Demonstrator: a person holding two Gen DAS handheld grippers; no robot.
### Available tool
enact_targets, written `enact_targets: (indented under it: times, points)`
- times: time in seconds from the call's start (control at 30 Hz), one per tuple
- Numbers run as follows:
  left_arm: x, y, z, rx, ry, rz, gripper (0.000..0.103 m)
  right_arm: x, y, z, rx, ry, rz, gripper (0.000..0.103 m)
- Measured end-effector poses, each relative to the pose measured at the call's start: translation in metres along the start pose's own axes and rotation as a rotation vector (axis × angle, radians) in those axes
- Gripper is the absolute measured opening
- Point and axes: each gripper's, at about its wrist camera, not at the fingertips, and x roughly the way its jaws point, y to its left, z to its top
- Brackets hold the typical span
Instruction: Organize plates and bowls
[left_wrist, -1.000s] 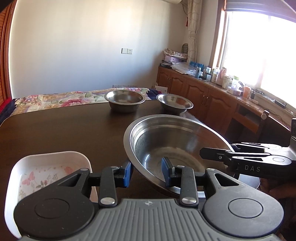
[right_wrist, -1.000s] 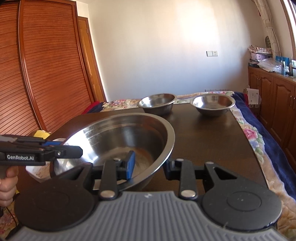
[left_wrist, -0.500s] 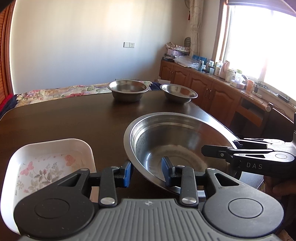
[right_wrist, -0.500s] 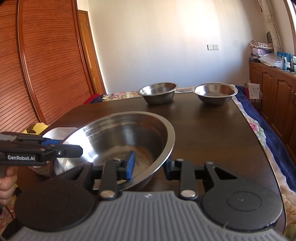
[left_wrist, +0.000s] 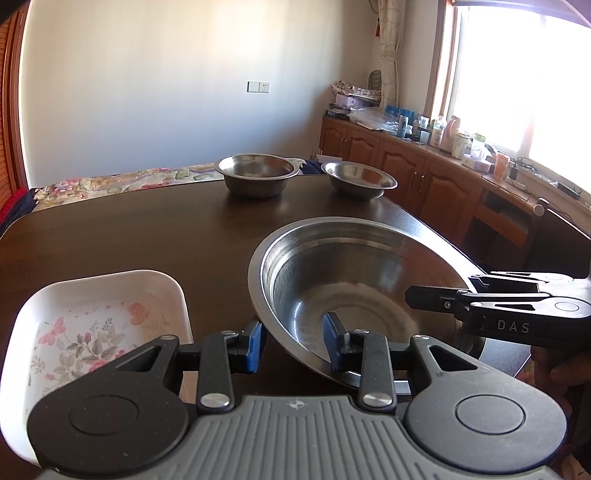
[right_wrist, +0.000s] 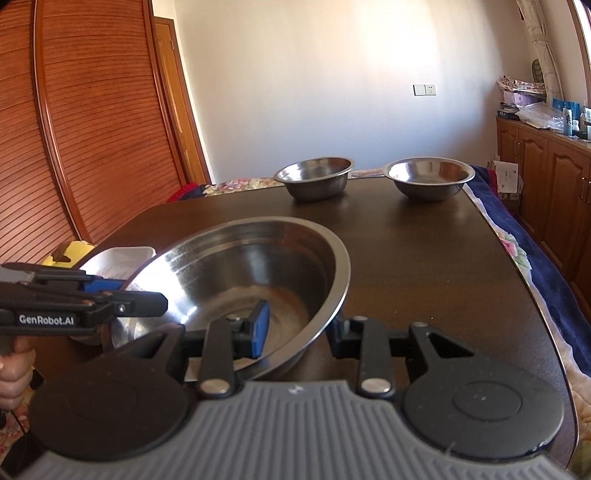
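Left wrist: large steel bowl (left_wrist: 354, 280) tilts leftward (rim straddled by hand-held gripper (left_wrist: 293, 345))

Bright sun comes in through the window (left_wrist: 517, 85) and washes it out white. Edges bend round. Pictures look sharp.

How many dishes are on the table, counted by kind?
Steel bowls: 3, one big bowl held at its rim by both grippers, two small bowls at the far edge.
White flowered dish: 1.
Total: 4.
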Motion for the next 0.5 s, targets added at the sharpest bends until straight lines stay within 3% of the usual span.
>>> enact_targets:
  times: [0.5]
  points:
    - [-0.01, 0.008, 0.008, -0.019, -0.046, 0.027, 0.075, -0.017, -0.006, 0.012, -0.023, -0.048, -0.038, 0.046]
